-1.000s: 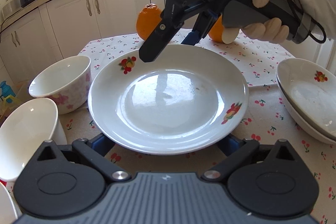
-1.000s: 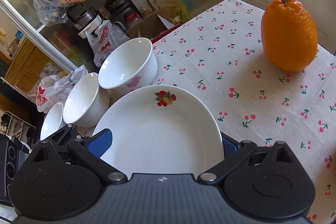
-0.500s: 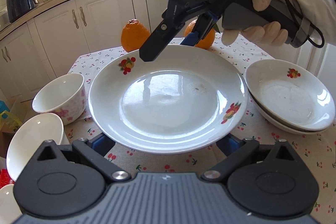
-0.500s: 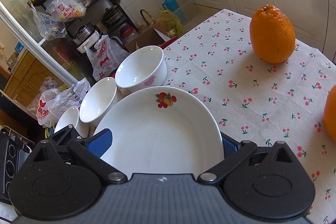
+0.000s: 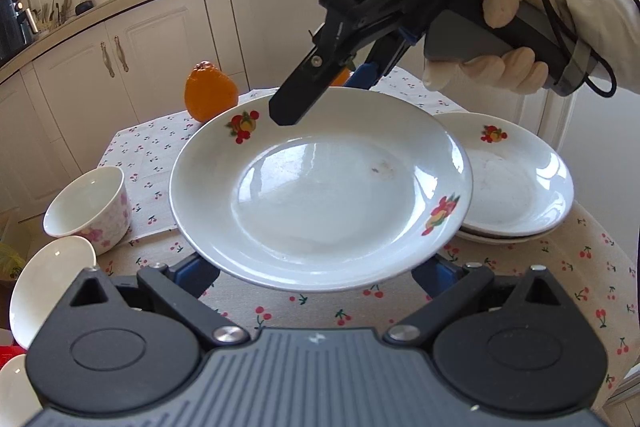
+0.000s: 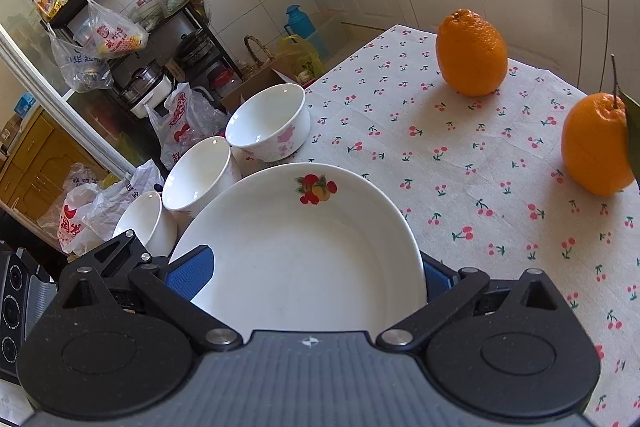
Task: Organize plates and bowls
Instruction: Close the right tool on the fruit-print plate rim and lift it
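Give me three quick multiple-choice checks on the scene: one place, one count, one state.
1. In the left wrist view, where is the plate stack relative to the held plate?
A. To its left, among the bowls
B. To its right, on the tablecloth
C. On the kitchen counter

2. How many oranges are on the table?
A. One
B. Four
C. Two

3. How is the pink-flowered bowl sitting?
A. Upright and empty
B. Upside down
C. Upright, filled with fruit

Answers:
1 B: the plate stack lies on the tablecloth, right of the held plate.
2 C: the right wrist view shows one orange and a second orange, no more.
3 A: the pink-flowered bowl has its mouth up and its white inside is bare.
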